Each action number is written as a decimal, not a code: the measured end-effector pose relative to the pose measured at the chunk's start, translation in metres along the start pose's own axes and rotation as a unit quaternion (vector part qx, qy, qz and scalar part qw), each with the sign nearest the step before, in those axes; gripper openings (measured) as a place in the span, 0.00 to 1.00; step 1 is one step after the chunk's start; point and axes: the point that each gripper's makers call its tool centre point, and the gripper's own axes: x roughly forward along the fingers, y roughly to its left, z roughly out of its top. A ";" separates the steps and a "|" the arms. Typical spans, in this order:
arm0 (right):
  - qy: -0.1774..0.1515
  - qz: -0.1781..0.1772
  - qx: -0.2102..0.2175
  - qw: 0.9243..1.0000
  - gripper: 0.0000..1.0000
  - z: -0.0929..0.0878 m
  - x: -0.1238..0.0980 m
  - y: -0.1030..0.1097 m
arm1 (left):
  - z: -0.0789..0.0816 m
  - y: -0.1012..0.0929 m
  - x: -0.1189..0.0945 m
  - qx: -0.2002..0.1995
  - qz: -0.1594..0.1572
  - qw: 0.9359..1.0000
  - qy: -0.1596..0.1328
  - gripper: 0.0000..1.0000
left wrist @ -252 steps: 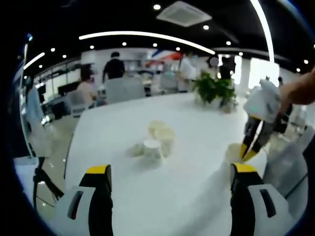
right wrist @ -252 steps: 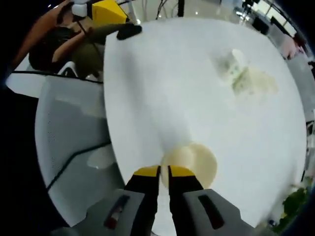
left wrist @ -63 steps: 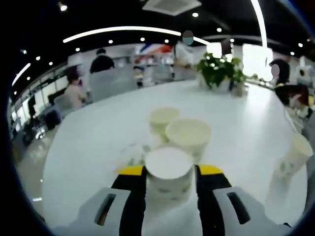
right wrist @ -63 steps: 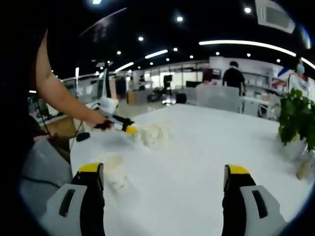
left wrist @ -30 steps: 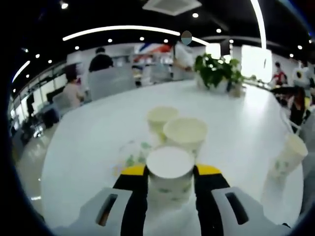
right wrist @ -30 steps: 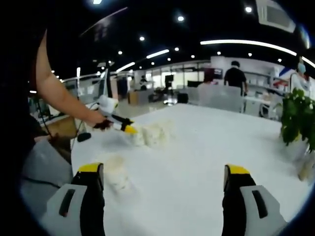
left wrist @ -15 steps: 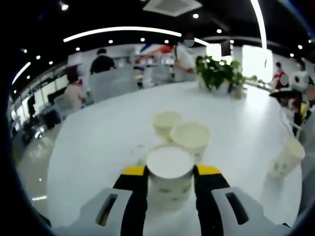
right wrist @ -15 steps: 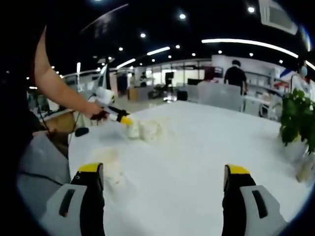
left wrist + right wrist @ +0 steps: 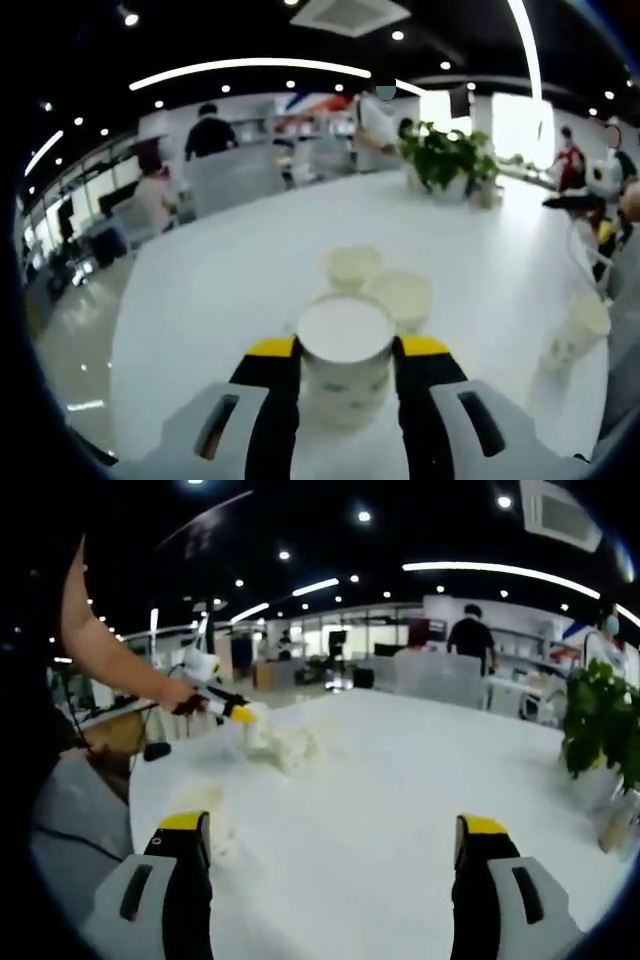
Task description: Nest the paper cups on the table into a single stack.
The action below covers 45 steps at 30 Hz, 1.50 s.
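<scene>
White cup (image 9: 345,365) with green print, yellow-tipped gripper (image 9: 346,348).

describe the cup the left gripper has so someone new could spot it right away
On the round white table, look near the edge closest to the left gripper view, in front of two open cups standing side by side. The held cup sits between the yellow-tipped jaws of the left gripper. Unlike its neighbours it is upside down, flat base on top, and is raised off the table.

Potted plant (image 9: 441,160) far edge; ppl (image 9: 211,138) in bkgd.
</scene>
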 end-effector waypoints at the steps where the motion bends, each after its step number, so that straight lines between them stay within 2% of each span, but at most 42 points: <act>1: 0.000 0.000 0.000 1.000 1.00 0.000 0.000 0.000 | 0.001 0.001 0.000 0.001 0.001 1.000 0.001 0.35; 4: 0.000 0.000 -0.001 1.000 1.00 0.002 0.000 -0.001 | 0.010 0.004 -0.003 0.002 0.001 1.000 -0.004 0.35; 7: -0.001 0.000 0.001 1.000 1.00 0.003 0.000 -0.002 | 0.014 0.011 -0.004 0.013 0.016 1.000 0.007 0.35; 9: -0.002 -0.001 0.000 1.000 1.00 0.004 0.000 -0.002 | 0.022 0.011 -0.005 0.000 0.010 1.000 -0.001 0.35; 22: -0.005 -0.001 0.000 1.000 1.00 0.011 -0.002 -0.005 | 0.051 0.013 -0.009 0.011 0.004 1.000 0.002 0.35; 28: 0.009 -0.001 -0.006 1.000 1.00 0.007 -0.002 -0.005 | 0.066 0.013 -0.010 0.015 -0.004 1.000 -0.002 0.34; 45: 0.013 -0.006 -0.006 1.000 1.00 0.006 -0.007 -0.006 | 0.080 0.012 -0.015 0.016 -0.012 1.000 -0.004 0.34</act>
